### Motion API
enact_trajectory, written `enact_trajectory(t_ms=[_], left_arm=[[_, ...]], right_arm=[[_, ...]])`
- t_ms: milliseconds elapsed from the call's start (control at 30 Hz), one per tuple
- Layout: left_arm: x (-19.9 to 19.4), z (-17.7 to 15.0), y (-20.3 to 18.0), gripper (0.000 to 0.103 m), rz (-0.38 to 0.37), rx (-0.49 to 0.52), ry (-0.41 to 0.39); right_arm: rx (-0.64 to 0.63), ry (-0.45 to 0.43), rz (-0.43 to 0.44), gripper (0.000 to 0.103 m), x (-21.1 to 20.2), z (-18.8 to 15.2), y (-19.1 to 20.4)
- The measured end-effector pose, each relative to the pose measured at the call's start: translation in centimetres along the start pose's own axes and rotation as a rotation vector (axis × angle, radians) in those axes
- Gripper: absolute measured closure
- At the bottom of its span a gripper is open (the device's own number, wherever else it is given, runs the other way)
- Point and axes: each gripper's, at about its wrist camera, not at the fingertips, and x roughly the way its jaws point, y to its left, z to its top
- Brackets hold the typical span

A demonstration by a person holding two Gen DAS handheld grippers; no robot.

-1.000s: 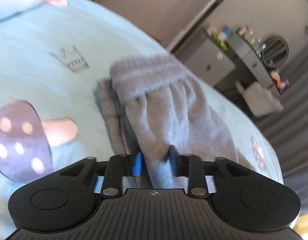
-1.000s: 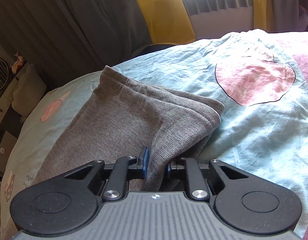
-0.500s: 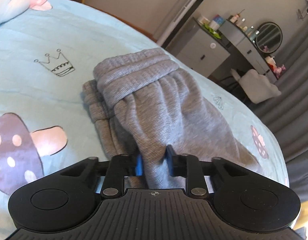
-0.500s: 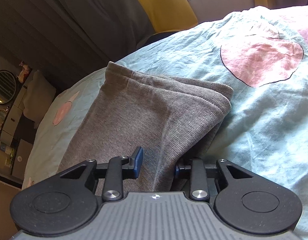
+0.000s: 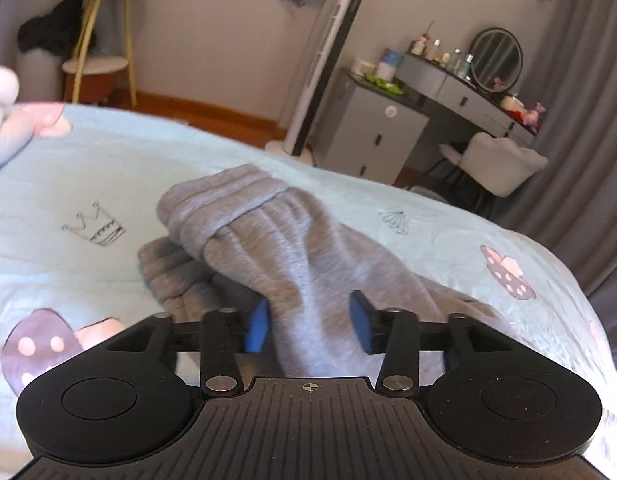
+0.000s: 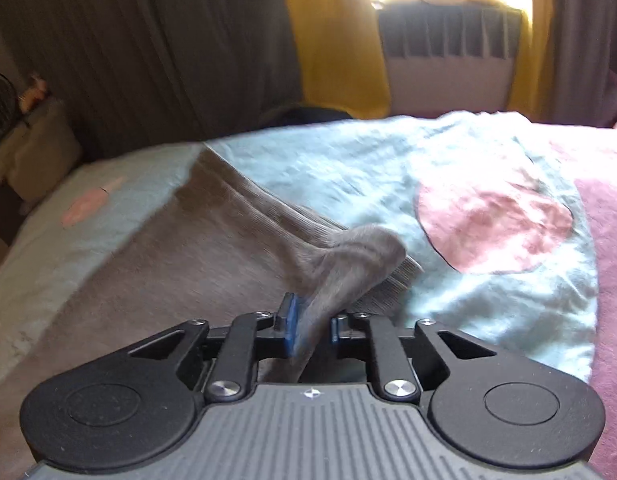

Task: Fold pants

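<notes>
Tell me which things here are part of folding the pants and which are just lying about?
Part of the job:
- grey pants
- left gripper, jaws opening around the cloth
- right gripper, jaws closing on a bunched fold
- blue bedspread under the pants

Just lying about:
- vanity desk
- round mirror
- white chair
- yellow curtain

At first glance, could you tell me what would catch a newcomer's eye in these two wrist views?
The grey pants lie bunched on a pale blue bedspread printed with mushrooms and a crown. The left gripper has its jaws opening around a fold of the cloth, while the right gripper is closing on a raised ridge of it. Beyond the bed stands a dressing table with a round mirror.
</notes>
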Motion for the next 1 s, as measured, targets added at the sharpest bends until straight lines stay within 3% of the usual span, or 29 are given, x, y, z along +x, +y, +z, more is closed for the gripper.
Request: enact_trajectory(t_ms=[67, 133, 233, 400, 500, 633, 800, 1000], left_arm=[[0.1, 0.0, -1.0, 0.042, 0.009, 0.039, -0.007], [0.5, -0.3, -1.8, 0.034, 0.029, 0.088, -0.011], [1.7, -1.0, -2.5, 0.031, 0.071, 0.15, 0.011], [4.0, -1.9, -2.2, 0.03, 0.123, 0.174, 0.093], [4.8, -1.9, -1.1, 0.029, 0.143, 0.14, 0.141], [5.1, -2.5, -0.2, 0.03, 0.214, 0.215, 0.152], [4.9, -3.2, 2.5, 0.022, 0.199, 0.168, 0.151], [4.8, -3.5, 4.0, 0.016, 0.169, 0.103, 0.145]], right_arm=[[-0.005, 0.013, -0.07, 0.077, 0.0, 0.3, -0.6], [-0.07, -0.067, -0.117, 0.072, -1.8, 0.6, 0.1], [-0.212, -0.187, -0.165, 0.067, -4.4, 1.0, 3.1], [-0.419, -0.248, 0.097, 0.058, -7.0, -0.1, 13.0], [-0.611, -0.197, 0.305, 0.054, -7.6, -3.5, 21.5], [-0.821, -0.06, 0.562, 0.051, -7.5, -9.6, 32.2], [-1.006, 0.001, 0.689, 0.04, -6.8, -15.6, 42.4], [-1.013, 0.16, 0.77, 0.032, -3.7, -17.2, 49.2]])
